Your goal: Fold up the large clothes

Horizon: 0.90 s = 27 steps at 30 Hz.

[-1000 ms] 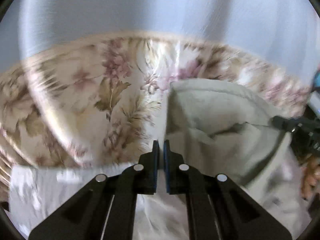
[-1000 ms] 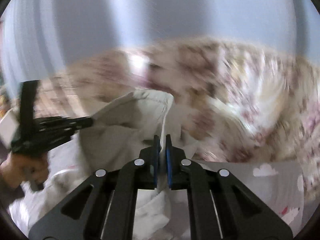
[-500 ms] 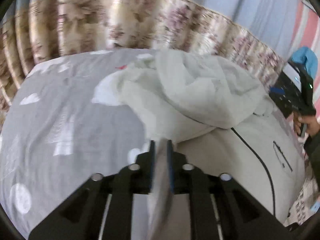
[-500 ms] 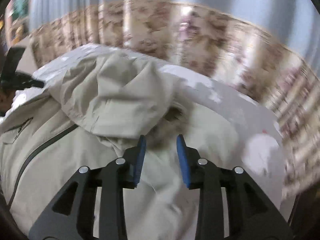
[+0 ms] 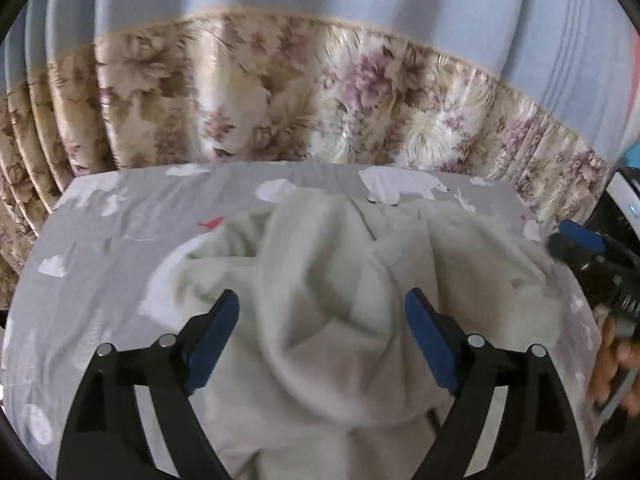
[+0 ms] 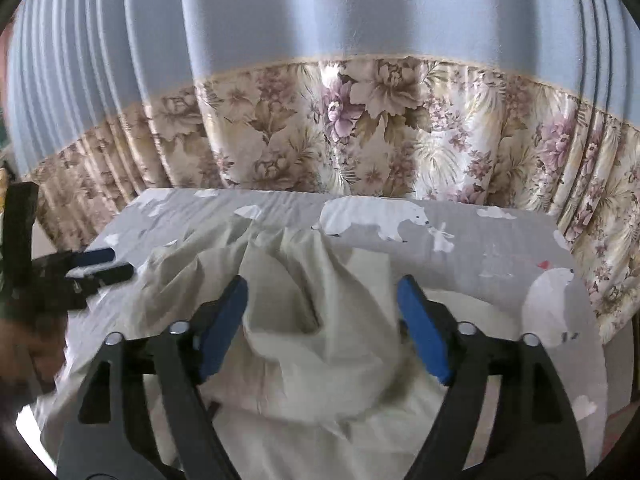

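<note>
A large cream-coloured jacket (image 5: 332,280) lies crumpled on the grey bed sheet (image 5: 100,248), its hood bunched in folds (image 6: 312,312). My left gripper (image 5: 322,300) hangs just over the heap with its jaws opening wide; cloth lies under the gap and the blue pads (image 5: 216,332) press on nothing. My right gripper (image 6: 322,286) stands the same way over the other side of the heap, jaws opening, blue pads (image 6: 420,328) free of the cloth. Each gripper shows at the edge of the other's view: the right one (image 5: 592,256) and the left one (image 6: 96,264).
The sheet (image 6: 480,248) carries white polar-bear prints. Behind the bed hangs a curtain, floral (image 6: 360,128) below and pale blue (image 6: 320,12) above. A hand (image 5: 612,364) holds the right gripper at the right edge of the left wrist view.
Both grippers were shut on the jacket's cloth and carried it over the bed. They have let go, their jaws have spread wide, and the jacket has dropped onto the sheet.
</note>
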{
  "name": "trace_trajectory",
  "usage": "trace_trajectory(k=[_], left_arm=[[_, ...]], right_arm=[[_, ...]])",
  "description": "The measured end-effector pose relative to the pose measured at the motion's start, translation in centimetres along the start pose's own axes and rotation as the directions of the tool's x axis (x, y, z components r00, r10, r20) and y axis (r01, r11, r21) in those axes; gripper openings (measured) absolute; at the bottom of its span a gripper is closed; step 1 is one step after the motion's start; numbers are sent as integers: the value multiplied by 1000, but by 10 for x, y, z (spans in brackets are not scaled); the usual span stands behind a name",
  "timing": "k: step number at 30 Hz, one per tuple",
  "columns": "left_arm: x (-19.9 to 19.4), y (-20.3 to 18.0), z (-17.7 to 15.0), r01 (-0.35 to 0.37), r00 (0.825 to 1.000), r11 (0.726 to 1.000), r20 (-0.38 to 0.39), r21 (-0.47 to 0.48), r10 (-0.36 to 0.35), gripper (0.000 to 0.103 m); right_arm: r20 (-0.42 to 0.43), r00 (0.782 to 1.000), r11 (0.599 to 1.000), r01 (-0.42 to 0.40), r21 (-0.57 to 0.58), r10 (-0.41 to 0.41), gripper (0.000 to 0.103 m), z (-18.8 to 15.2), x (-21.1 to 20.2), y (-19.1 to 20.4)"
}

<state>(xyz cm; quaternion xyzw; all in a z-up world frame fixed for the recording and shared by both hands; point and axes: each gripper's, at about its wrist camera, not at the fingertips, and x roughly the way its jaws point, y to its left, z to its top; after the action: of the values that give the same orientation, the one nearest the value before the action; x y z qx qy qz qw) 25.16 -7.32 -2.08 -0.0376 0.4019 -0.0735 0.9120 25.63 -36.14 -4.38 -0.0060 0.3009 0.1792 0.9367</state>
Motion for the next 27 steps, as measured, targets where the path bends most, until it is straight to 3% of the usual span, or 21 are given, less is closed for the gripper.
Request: trace_trajectory(k=[4,7,9,11,13,16,19,27], left_arm=[[52,-4,-12,-112,989,993,-98,32,115,85],[74,27,-25,-161,977,986,-148,-36,155,86],[74,33,-32,-148,980,989,-139,-26,143,86],[63,30,-36,-134,986,991,-104,-7,133,86],[42,32,-40,-91,994,996,-60,-7,91,85],[-17,40,-55,-50,998,999,36,22,49,85],[-72,53,-82,-75,991,996,112,37,71,86],[-178,87,-207,-212,968,977,134,-27,214,88]], right_arm=[[-122,982,990,138,-36,-142,79,-25,51,1],[-152,955,967,249,-52,-254,82,-44,67,-19],[-173,948,964,264,-36,-266,90,-56,74,-36],[-157,961,973,228,-23,-229,91,-62,68,-41],[-127,976,984,175,-11,-175,91,-64,52,-40],[-47,996,997,70,8,-70,91,-76,-9,-48],[2,1000,999,20,25,-20,95,-101,-74,-59],[-42,995,991,90,102,-86,95,-213,-194,-73]])
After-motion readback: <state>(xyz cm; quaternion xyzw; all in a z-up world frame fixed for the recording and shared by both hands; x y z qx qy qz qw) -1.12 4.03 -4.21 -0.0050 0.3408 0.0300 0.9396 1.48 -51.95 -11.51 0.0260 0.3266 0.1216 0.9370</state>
